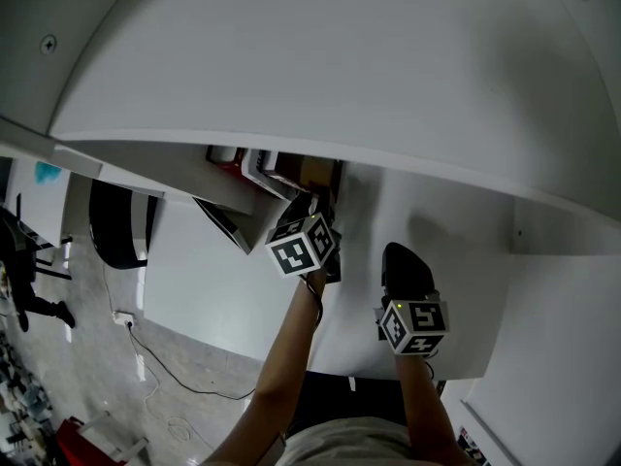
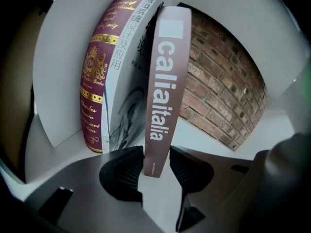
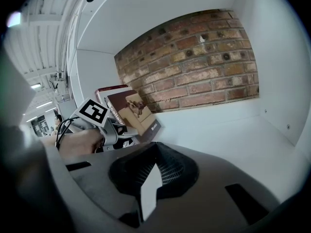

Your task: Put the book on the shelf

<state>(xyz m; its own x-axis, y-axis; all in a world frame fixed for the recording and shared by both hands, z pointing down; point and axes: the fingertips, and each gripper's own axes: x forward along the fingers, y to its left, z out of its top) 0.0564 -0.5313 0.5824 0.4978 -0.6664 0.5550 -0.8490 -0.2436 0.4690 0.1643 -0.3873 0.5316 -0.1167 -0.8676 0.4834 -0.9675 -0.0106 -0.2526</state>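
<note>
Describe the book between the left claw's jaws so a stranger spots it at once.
Find the white shelf with the brick back wall. At its left stand books; the rightmost is the brown book, slim, spine lettered "caliaitalia" in white, beside a white book and a maroon book.

This looks like an office or a lab workroom fitted with a mock-up of home furniture. A white shelf (image 1: 291, 76) with a printed brick back panel (image 3: 194, 57) holds a few books (image 2: 97, 81). Beyond it are a bare grey floor (image 1: 87, 357) with a loose cable (image 1: 184, 384), a black chair (image 1: 118, 223) and ceiling strip lights (image 3: 35, 86).
</note>
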